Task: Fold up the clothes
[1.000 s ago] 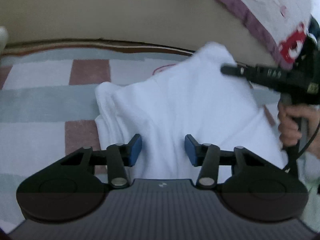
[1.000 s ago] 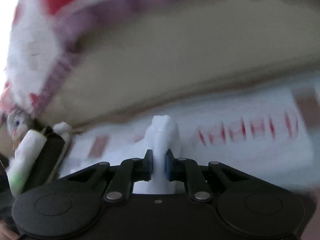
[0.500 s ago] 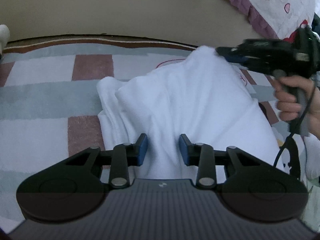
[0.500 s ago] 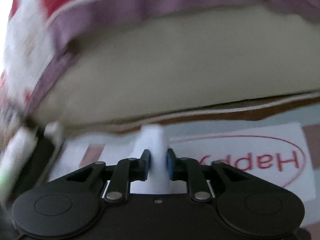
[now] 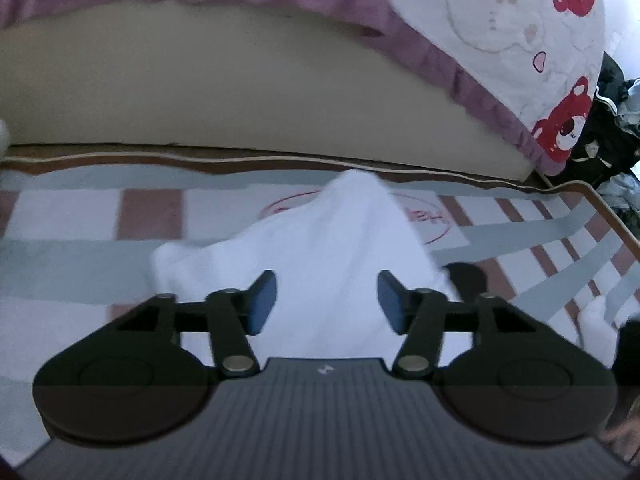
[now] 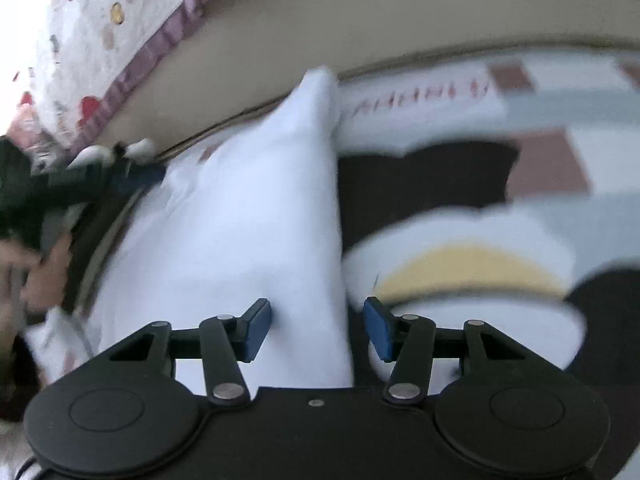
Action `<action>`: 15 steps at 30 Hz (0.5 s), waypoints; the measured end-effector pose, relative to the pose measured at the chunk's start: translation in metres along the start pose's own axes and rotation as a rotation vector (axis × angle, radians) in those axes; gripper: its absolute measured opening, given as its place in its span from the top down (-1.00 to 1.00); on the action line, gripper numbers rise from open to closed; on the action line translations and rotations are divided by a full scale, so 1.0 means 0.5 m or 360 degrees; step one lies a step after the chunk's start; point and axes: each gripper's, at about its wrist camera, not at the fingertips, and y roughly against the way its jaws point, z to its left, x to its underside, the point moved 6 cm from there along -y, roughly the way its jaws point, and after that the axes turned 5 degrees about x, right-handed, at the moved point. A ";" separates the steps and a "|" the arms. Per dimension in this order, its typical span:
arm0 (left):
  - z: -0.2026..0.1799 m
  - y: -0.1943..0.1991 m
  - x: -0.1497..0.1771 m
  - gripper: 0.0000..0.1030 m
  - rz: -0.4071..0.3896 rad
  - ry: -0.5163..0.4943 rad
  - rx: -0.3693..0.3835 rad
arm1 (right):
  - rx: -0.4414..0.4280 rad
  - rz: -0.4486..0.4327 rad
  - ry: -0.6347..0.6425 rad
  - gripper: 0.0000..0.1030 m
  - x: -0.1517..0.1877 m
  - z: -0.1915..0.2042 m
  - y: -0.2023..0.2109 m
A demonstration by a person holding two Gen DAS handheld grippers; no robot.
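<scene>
A white garment (image 5: 320, 264) lies folded on a checked mat (image 5: 80, 256), its far corner pointing toward the bed. My left gripper (image 5: 327, 302) is open, its blue pads either side of the garment's near edge and holding nothing. In the right wrist view the same white garment (image 6: 256, 232) runs away from me as a long folded strip. My right gripper (image 6: 318, 330) is open over its near end, holding nothing.
A bed side (image 5: 240, 92) with a purple-trimmed bear quilt (image 5: 540, 40) stands beyond the mat. Dark clothes (image 5: 612, 128) are piled at far right. A dark item (image 6: 420, 184) and a white and yellow item (image 6: 472, 264) lie right of the garment.
My right gripper has opened and let go of the garment's corner, then swung down over the cloth. My left gripper has opened wider. The garment's lifted corner has dropped.
</scene>
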 end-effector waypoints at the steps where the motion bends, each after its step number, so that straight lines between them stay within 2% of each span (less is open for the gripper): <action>1: -0.024 -0.020 -0.018 -0.14 0.0024 -0.0051 -0.0014 | -0.0032 -0.0003 -0.0011 -0.12 0.005 -0.007 -0.001; 3: -0.072 -0.073 -0.053 -0.45 0.0086 -0.0167 -0.0057 | -0.0083 -0.0021 -0.0028 -0.11 0.009 -0.021 0.001; 6: -0.123 -0.191 -0.100 -0.47 0.0233 -0.0293 -0.0137 | -0.0172 -0.0044 -0.0075 -0.08 0.015 -0.029 -0.002; 8: -0.138 -0.251 -0.112 -0.47 0.0312 -0.0299 -0.0175 | -0.0202 -0.0062 -0.0059 -0.06 0.019 -0.020 -0.009; 9: -0.142 -0.280 -0.114 -0.36 0.0346 -0.0324 -0.0204 | -0.0201 -0.0086 -0.0053 -0.06 0.018 -0.015 -0.014; 10: -0.146 -0.309 -0.115 -0.10 0.0380 -0.0349 -0.0232 | -0.0196 -0.0116 -0.0048 -0.05 0.016 -0.009 -0.019; 11: -0.144 -0.328 -0.108 0.88 0.0434 -0.0393 -0.0282 | -0.0182 -0.0161 -0.0058 -0.05 0.009 -0.006 -0.026; 12: -0.143 -0.346 -0.100 0.84 0.0489 -0.0437 -0.0333 | -0.0165 -0.0211 -0.0072 -0.06 0.000 -0.003 -0.033; 14: -0.147 -0.346 -0.099 0.84 0.0465 -0.0491 -0.0365 | -0.0175 -0.0222 -0.0086 -0.04 -0.015 -0.001 -0.045; 15: -0.149 -0.345 -0.098 0.84 0.0452 -0.0517 -0.0381 | -0.0183 -0.0222 -0.0091 0.25 -0.022 0.000 -0.051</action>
